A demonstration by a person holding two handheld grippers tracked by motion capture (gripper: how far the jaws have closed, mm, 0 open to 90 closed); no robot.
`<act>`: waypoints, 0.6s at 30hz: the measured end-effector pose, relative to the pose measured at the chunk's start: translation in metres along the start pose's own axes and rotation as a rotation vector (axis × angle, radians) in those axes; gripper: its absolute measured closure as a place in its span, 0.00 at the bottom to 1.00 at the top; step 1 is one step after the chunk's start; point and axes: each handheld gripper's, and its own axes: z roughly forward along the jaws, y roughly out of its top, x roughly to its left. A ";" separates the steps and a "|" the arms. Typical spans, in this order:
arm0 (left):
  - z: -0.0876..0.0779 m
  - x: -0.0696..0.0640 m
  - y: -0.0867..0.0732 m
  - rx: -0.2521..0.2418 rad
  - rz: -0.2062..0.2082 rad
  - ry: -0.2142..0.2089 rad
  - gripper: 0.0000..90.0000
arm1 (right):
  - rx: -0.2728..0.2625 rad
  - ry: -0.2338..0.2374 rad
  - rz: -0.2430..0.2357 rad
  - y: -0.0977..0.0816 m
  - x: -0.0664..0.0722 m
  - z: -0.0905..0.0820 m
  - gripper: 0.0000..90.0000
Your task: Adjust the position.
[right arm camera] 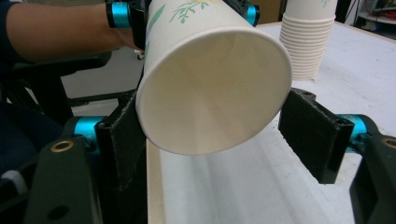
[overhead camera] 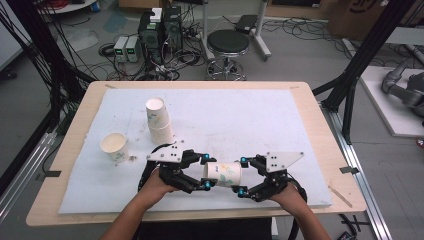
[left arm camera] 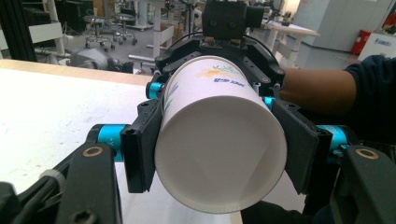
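Observation:
A white paper cup [overhead camera: 222,173] with a green leaf print lies on its side in the air just above the white mat, held between my two grippers. My left gripper [overhead camera: 205,172] is shut on its narrow base end; in the left gripper view both pads [left arm camera: 140,144] press the wall of the cup [left arm camera: 219,140]. My right gripper [overhead camera: 242,176] faces the open mouth. In the right gripper view the rim of the cup [right arm camera: 210,93] sits between the jaws of this gripper [right arm camera: 218,137]: one pad [right arm camera: 123,135] is at the wall, while the other stands a sliver off.
A stack of nested cups [overhead camera: 159,120] stands upright on the mat [overhead camera: 250,115] behind my left hand, also the stack [right arm camera: 308,42] beyond the held cup. A single upright cup [overhead camera: 114,146] stands at the left. The table's front edge is just under both hands.

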 end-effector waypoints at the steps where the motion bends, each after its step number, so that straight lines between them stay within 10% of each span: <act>1: 0.000 0.000 0.000 0.000 0.002 -0.001 0.41 | -0.008 0.003 0.003 0.000 0.000 0.000 0.30; 14: 0.001 0.000 -0.002 0.024 0.001 0.015 0.39 | -0.025 0.005 0.011 0.000 -0.001 -0.003 0.33; 18: 0.003 -0.002 0.000 0.070 -0.008 0.067 0.24 | -0.004 -0.008 0.007 0.001 -0.001 -0.003 0.33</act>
